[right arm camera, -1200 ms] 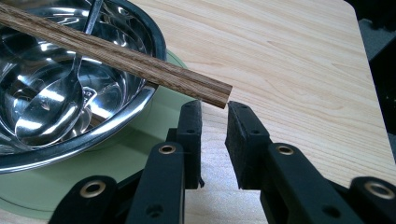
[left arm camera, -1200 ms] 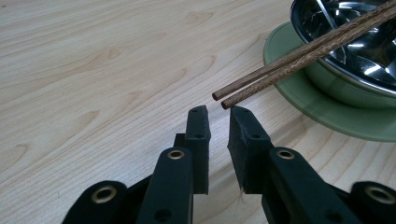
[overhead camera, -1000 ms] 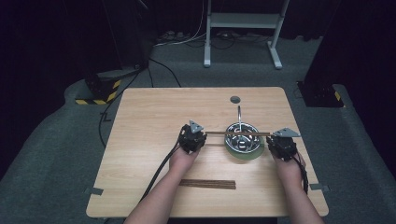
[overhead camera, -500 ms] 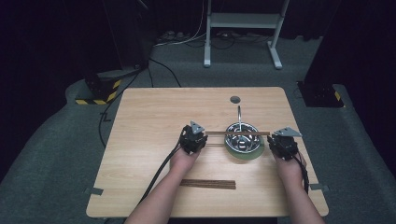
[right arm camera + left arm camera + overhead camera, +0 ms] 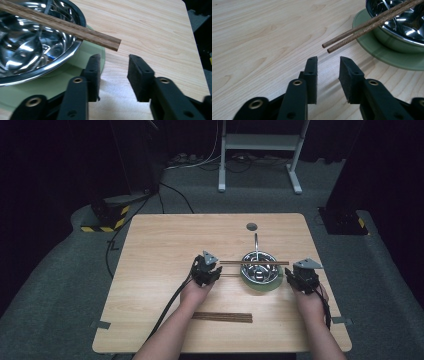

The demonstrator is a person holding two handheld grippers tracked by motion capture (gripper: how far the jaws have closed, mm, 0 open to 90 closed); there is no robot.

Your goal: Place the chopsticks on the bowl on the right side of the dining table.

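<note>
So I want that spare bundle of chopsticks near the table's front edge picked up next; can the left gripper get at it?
Probably yes: the left gripper is open and empty, and the chopstick bundle lies on bare table beside that forearm.

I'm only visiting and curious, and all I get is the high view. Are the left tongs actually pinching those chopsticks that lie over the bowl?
Observer: No. In the left gripper view the left tongs are open, and the thin ends of the chopsticks stop just ahead of them, ungripped.
Operator: And the right tongs?
Observer: Open too. In the right gripper view the sticks' blunt end hangs just beyond the right tongs, not between them.
Operator: What is the bowl like up close?
Observer: The bowl is mirror-bright metal, and it stands on a green plate.
</note>
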